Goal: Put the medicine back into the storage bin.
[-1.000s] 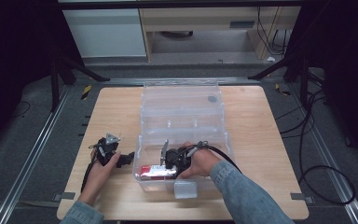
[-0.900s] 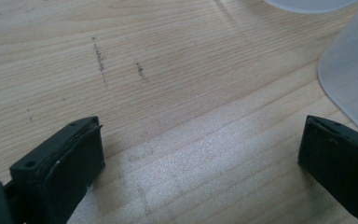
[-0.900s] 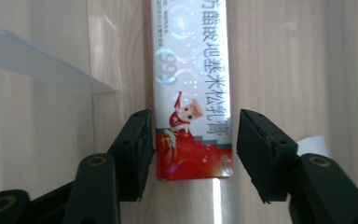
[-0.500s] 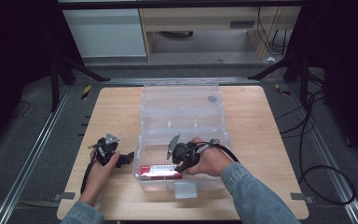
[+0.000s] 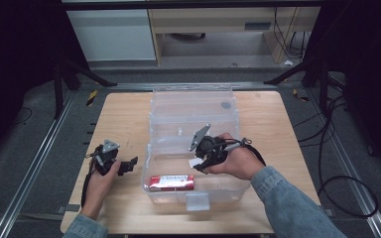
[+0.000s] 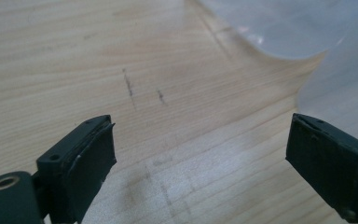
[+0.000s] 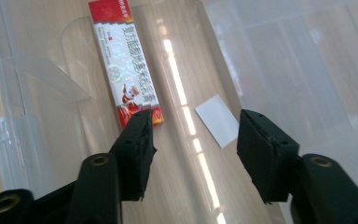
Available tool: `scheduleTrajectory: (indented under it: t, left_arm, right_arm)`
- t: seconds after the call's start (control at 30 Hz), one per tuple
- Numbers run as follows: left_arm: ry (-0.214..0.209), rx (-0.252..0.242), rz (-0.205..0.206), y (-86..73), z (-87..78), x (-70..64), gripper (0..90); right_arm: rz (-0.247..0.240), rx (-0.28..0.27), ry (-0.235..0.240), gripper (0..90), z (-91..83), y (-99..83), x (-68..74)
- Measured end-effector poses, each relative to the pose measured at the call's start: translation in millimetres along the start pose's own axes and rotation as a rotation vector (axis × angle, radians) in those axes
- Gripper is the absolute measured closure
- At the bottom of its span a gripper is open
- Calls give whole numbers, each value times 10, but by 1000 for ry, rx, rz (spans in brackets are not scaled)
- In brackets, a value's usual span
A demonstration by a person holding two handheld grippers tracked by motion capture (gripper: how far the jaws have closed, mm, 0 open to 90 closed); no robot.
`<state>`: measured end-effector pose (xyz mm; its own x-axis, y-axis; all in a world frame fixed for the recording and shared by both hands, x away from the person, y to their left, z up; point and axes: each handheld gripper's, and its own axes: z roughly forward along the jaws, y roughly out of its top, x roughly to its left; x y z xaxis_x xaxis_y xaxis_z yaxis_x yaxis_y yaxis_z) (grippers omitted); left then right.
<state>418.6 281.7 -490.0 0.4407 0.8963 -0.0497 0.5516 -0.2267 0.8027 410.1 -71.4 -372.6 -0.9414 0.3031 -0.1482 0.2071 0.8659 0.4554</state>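
A clear plastic storage box [image 5: 155, 153] stands open in the middle of the wooden table, its lid [image 5: 193, 106] folded back behind it. Flat on the box floor lies a red and white carton [image 5: 171, 182] [image 7: 126, 65], with a small white label [image 7: 217, 120] beside it. My right gripper [image 5: 202, 161] [image 7: 193, 149] hovers above the box, open, nothing between its jaws; the carton sits just beyond its left jaw. Over bare wood left of the box, my left gripper [image 5: 129, 165] [image 6: 200, 149] rests open and empty, pointing at the box corner [image 6: 307, 60].
The table's front edge [image 5: 129, 225] runs close below the box. Metal rails [image 5: 39, 163] and cables [image 5: 327, 148] flank the table on the floor. Bare wood lies on either side of the box.
My right gripper has let go of the carton, now lying on the box floor, and has lifted up and back to the right. The left gripper has stayed put.
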Motion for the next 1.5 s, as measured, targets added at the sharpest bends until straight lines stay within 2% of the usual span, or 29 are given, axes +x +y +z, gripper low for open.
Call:
scheduleTrajectory:
  t: [0.03, 0.07, 0.1, 0.23, 0.27, 0.3, 0.37, 0.4, 0.43, 0.5, 0.53, 0.6, 0.63, 0.67, 0.7, 0.77, 0.9, 0.97, 1.0, 1.03, 1.07, 1.13, 1.2, 1.23, 1.4, 1.5]
  left_arm:
    - [0, 0, 0, 0, 0, 0, 78]
    - [-8, -39, -3, 5, -85, 14, 77]
    - [-3, -45, 2, 5, -129, 17, 78]
    - [4, -79, 4, 29, -244, -27, 82]
    - [2, -79, 22, 59, -305, -76, 79]
    - [2, -79, 22, 59, -305, -76, 77]
    - [-10, -56, 47, 85, -352, -129, 76]
    - [-16, -42, 79, 112, -413, -176, 76]
    - [-16, -42, 79, 112, -413, -176, 76]
    - [-35, -30, 93, 163, -477, -214, 76]
    - [-35, -30, 93, 163, -477, -214, 76]
    - [-53, -29, 104, 229, -510, -256, 75]
    - [-53, -29, 104, 229, -510, -256, 76]
    - [-84, -28, 102, 285, -531, -285, 73]
    - [-93, -26, 111, 315, -547, -301, 68]
    - [-95, -24, 119, 343, -559, -319, 64]
    - [-110, -20, 125, 456, -573, -390, 44]
    - [-117, -18, 133, 480, -582, -404, 44]
    - [-132, -11, 168, 551, -619, -424, 44]
    - [-132, -11, 168, 551, -619, -424, 43]
    - [-136, -3, 186, 647, -670, -433, 47]
    - [-148, 3, 206, 732, -723, -451, 48]
    - [-174, 15, 226, 786, -753, -500, 62]
    - [-174, 15, 226, 786, -753, -500, 73]
    - [-218, 47, 299, 814, -778, -694, 108]
    - [-225, 49, 347, 831, -828, -780, 114]
  right_arm:
    - [0, 0, 0, 482, 0, 0, 0]
    - [29, -6, -1, 472, -27, -9, -8]
    - [35, -13, -4, 445, -33, -14, 10]
    - [9, -28, -12, 437, -77, -28, 86]
    - [1, -32, -27, 435, -127, -46, 122]
    - [1, -32, -27, 435, -127, -46, 122]
    - [1, -45, -42, 433, -197, -68, 134]
    - [7, -63, -64, 429, -288, -87, 135]
    - [7, -63, -64, 429, -288, -87, 135]
    - [29, -89, -90, 430, -414, -118, 76]
    - [29, -89, -90, 430, -414, -118, 76]
    - [57, -94, -116, 432, -482, -168, -48]
    - [57, -94, -116, 432, -482, -168, -48]
    - [77, -105, -130, 442, -515, -198, -135]
    - [76, -104, -136, 446, -532, -209, -179]
    - [80, -101, -146, 448, -546, -216, -215]
    - [104, -87, -193, 434, -617, -213, -389]
    - [104, -86, -199, 427, -630, -206, -416]
    - [104, -85, -213, 407, -652, -195, -467]
    - [104, -85, -213, 407, -652, -195, -467]
    - [116, -76, -215, 381, -663, -191, -519]
    - [121, -58, -220, 362, -657, -189, -563]
    - [128, -49, -233, 347, -640, -189, -611]
    - [128, -49, -233, 347, -640, -189, -611]
    - [141, -48, -235, 380, -604, -134, -772]
    - [132, -37, -239, 377, -608, -108, -805]
